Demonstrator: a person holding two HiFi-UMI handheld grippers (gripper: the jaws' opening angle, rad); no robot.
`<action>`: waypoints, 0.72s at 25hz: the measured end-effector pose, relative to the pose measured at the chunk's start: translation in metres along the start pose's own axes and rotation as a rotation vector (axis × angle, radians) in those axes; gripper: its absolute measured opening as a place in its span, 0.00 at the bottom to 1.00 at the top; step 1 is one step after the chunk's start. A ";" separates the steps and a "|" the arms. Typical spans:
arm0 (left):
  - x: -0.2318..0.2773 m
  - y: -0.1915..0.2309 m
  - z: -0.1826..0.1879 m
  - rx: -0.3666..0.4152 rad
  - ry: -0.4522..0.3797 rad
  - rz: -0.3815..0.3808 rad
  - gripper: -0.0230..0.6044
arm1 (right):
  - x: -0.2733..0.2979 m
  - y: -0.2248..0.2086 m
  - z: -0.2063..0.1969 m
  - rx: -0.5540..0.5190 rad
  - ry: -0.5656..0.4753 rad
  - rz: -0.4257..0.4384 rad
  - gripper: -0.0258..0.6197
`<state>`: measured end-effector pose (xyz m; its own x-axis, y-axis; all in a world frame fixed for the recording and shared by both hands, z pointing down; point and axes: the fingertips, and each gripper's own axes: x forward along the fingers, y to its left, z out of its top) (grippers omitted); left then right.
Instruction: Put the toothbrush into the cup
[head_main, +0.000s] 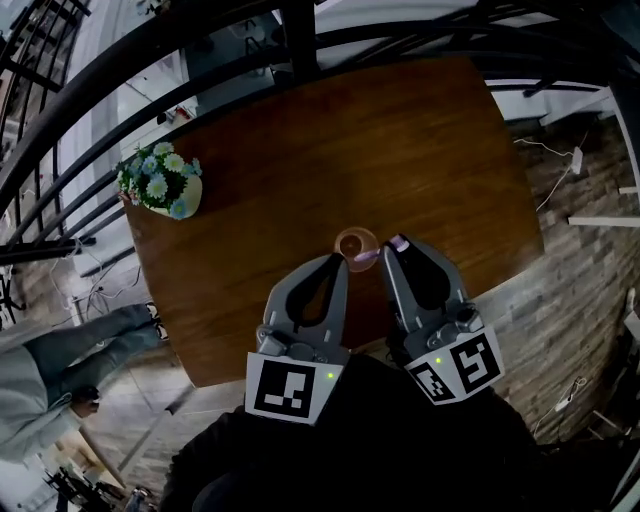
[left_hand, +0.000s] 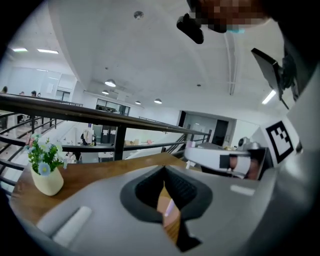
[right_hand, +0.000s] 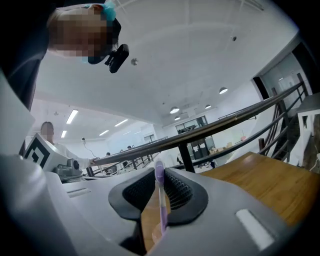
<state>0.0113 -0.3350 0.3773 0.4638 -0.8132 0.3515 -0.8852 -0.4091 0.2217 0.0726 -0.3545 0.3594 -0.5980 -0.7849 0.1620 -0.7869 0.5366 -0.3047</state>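
A small clear pinkish cup (head_main: 356, 243) stands on the wooden table (head_main: 400, 140) near its front edge. My right gripper (head_main: 394, 247) is shut on a purple toothbrush (right_hand: 160, 200), held upright between the pads; its lower end slants down to the cup's rim (head_main: 366, 257). My left gripper (head_main: 337, 262) is shut with nothing in it, its tips just left of the cup. Through the gap below the left jaws, the cup (left_hand: 171, 216) and a bit of the toothbrush (left_hand: 169, 206) show in the left gripper view.
A cream vase of flowers (head_main: 165, 185) (left_hand: 46, 172) stands at the table's left edge. A dark metal railing (head_main: 150, 60) runs behind the table. A person's legs (head_main: 80, 350) are on the floor at the left.
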 end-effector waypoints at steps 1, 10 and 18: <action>0.003 0.001 -0.005 -0.010 0.016 0.008 0.05 | 0.003 -0.003 -0.007 0.010 0.018 0.004 0.13; 0.018 0.022 -0.038 -0.079 0.100 0.070 0.05 | 0.027 -0.009 -0.048 0.053 0.121 0.056 0.13; 0.020 0.031 -0.045 -0.092 0.111 0.068 0.05 | 0.034 -0.005 -0.061 0.068 0.147 0.072 0.13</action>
<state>-0.0051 -0.3454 0.4320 0.4086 -0.7848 0.4659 -0.9100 -0.3105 0.2749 0.0469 -0.3653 0.4233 -0.6724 -0.6886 0.2715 -0.7319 0.5637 -0.3828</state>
